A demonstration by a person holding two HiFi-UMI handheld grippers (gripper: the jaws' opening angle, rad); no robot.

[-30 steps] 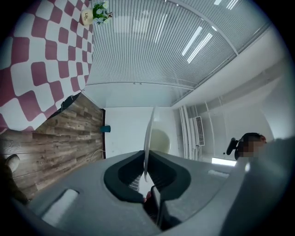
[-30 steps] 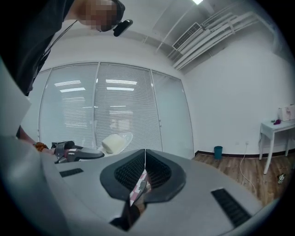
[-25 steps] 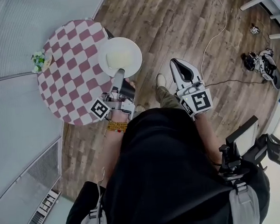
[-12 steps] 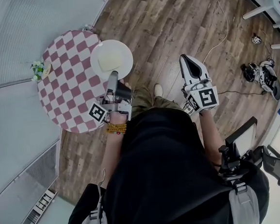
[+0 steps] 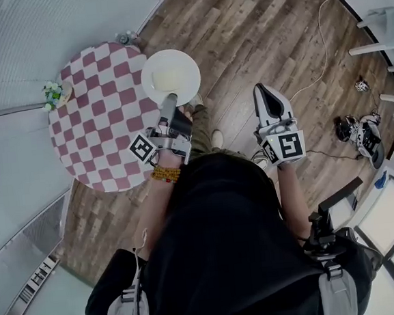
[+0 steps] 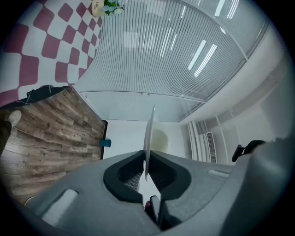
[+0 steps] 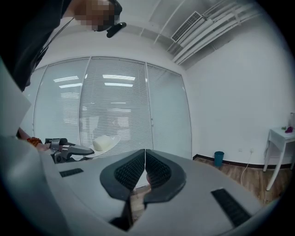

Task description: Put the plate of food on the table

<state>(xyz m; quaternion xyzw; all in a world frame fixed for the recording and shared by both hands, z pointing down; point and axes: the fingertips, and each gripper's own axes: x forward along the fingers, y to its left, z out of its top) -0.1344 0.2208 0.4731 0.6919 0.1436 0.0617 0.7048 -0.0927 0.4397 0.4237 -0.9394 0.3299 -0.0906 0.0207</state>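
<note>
While my left gripper (image 5: 170,101) pinches its rim, the plate of food (image 5: 170,77) hangs over the checkered worktop (image 5: 98,121) edge.
My right gripper (image 5: 265,92) hovers well apart above the wood floor (image 5: 254,32), jaws pressed together, holding nothing.

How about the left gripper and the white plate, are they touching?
Touching. In its own view, the left gripper has its jaws shut on the rim of the plate, seen edge-on between them with no gap.
</note>
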